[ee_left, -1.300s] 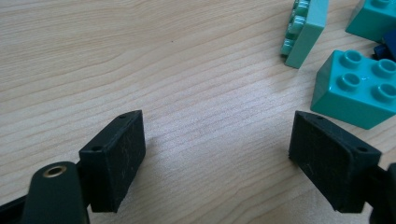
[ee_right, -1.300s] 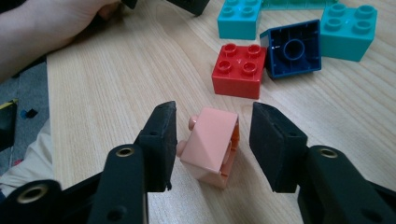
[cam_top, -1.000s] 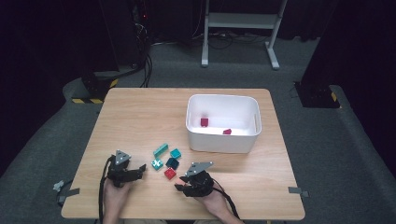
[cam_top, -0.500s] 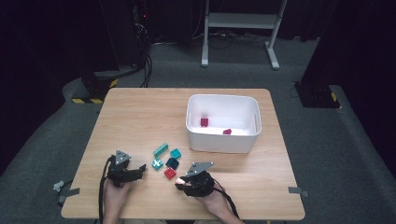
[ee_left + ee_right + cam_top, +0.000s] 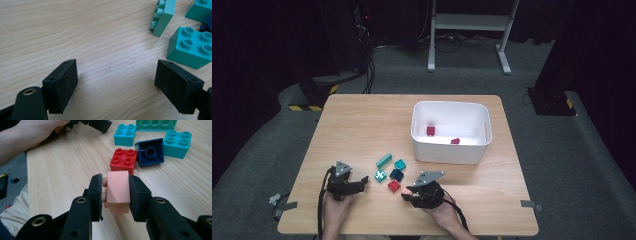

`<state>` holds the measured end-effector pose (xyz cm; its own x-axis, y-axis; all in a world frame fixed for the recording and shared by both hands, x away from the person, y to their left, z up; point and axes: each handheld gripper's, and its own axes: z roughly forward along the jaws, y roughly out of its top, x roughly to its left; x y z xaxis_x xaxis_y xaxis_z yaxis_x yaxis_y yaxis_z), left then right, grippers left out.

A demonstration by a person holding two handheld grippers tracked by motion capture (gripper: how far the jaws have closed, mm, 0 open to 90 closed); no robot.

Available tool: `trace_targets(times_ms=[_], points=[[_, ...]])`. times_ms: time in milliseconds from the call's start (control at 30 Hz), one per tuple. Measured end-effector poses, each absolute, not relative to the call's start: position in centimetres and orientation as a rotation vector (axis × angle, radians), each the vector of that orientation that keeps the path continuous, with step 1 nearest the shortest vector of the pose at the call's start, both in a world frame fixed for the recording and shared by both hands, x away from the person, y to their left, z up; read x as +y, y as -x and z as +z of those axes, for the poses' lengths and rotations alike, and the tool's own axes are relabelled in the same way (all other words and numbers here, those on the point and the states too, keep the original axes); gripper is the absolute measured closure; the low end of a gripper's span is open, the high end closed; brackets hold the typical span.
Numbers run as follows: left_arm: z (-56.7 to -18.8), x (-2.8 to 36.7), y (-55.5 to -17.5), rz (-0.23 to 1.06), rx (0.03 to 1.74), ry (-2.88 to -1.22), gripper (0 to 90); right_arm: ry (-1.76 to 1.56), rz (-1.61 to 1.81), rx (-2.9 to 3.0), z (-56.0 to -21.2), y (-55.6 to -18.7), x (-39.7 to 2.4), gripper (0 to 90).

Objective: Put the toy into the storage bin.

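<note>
My right gripper (image 5: 117,192) is shut on a pale pink brick (image 5: 118,190), held on its side just above the wooden table. In the high view that gripper (image 5: 406,195) sits near the table's front edge, right of a red brick (image 5: 394,186). Just beyond the pink brick lie the red brick (image 5: 124,160) and an upturned dark blue brick (image 5: 150,152). My left gripper (image 5: 116,85) stands open over bare wood with nothing between its jaws. A teal brick (image 5: 192,47) lies just off its right jaw. In the high view the left gripper (image 5: 362,182) is left of the brick cluster.
A white bin (image 5: 451,150) stands behind the cluster at centre right, with two red pieces (image 5: 431,130) inside. A long green brick (image 5: 384,160) and another teal brick (image 5: 400,164) lie at the cluster's far side. The person's hand (image 5: 37,132) holds the other gripper.
</note>
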<state>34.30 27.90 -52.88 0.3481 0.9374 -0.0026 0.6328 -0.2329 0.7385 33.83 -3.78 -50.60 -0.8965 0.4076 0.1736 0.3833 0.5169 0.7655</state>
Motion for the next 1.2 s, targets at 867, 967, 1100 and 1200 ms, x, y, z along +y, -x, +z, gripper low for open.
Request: trace_targets(times_ms=[867, 967, 1100, 1200], points=[[-52.9, 27.9, -34.3, 0.599, 1.367, -1.961, 18.7, -0.743, 1.410, 2.669, -48.5, -34.9, -5.7, 67.1], [-52.9, 27.9, -34.3, 0.599, 1.366, -1.963, 18.7, -0.747, 1.410, 2.668, -48.2, -35.0, -5.9, 67.1], [-52.9, 27.9, -34.3, 0.599, 1.366, -1.962, 18.7, -0.747, 1.415, 2.662, -47.9, -35.1, -6.2, 67.1], [-52.9, 27.9, -34.3, 0.599, 1.366, -1.962, 18.7, -0.746, 1.417, 2.654, -47.5, -35.2, -6.5, 67.0]])
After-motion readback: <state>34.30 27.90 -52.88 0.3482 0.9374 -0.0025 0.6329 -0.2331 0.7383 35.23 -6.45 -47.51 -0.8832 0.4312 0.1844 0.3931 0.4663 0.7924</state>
